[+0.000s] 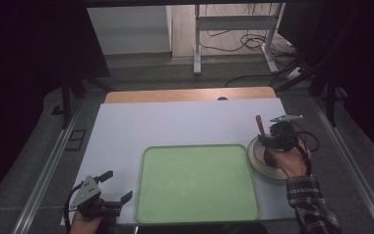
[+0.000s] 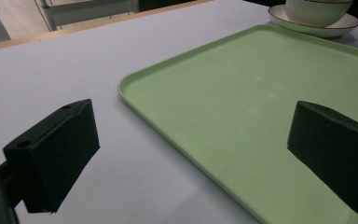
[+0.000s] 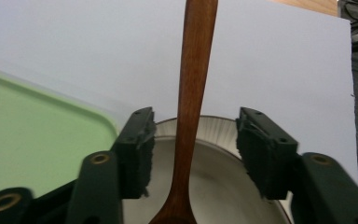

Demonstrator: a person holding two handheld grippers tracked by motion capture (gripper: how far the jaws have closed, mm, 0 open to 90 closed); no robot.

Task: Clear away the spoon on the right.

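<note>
Two pads of my right gripper (image 3: 193, 154) straddle wooden spoon (image 3: 193, 93) handle, not yet pinching; stiff, light, smooth (take mid-handle). Left gripper (image 2: 191, 154) open, idle.

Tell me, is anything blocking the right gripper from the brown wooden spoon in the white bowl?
Nothing visible does. The brown wooden spoon already stands between the jaws of the right gripper, its handle rising out of the white bowl. A gap shows on each side, so the pads do not press on it yet.
</note>
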